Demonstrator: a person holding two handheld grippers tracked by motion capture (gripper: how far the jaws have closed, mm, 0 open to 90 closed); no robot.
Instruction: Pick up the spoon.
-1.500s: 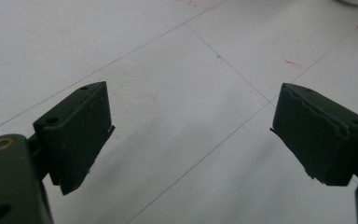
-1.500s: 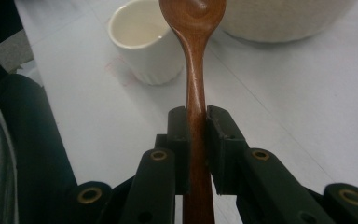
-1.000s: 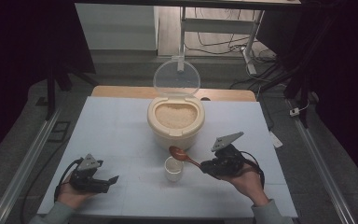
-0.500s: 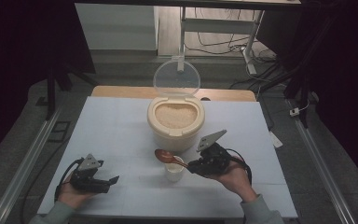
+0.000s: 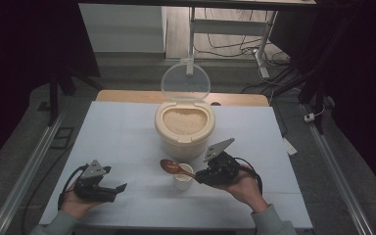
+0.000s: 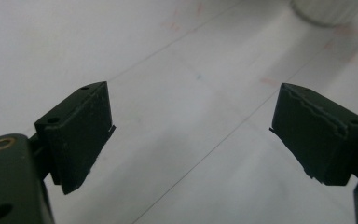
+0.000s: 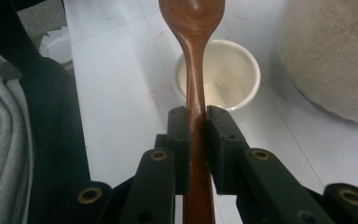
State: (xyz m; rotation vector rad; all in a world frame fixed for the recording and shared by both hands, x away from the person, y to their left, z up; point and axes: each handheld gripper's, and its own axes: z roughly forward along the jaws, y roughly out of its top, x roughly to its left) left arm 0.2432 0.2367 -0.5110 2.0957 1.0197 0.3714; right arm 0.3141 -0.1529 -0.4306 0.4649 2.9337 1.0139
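My right gripper [image 5: 203, 175] [image 7: 196, 122] is shut on the handle of a brown wooden spoon [image 5: 172, 167] [image 7: 194, 56]. The spoon's bowl reaches left past a small white cup [image 5: 183, 178] [image 7: 218, 77], which stands just below the handle and looks empty. Behind them sits a cream container of rice [image 5: 184, 126] [image 7: 332, 56] with its clear round lid [image 5: 185, 81] tipped up at the back. My left gripper [image 5: 119, 188] [image 6: 191, 135] rests low at the front left, its jaws wide apart over bare white table.
The white table [image 5: 117, 132] ends at a wooden strip at the back and metal rails at both sides. A grey sleeve and dark cable show at the left of the right gripper view.
My right gripper has carried the spoon leftward, bringing it over the small cup. The left gripper has stayed in place.
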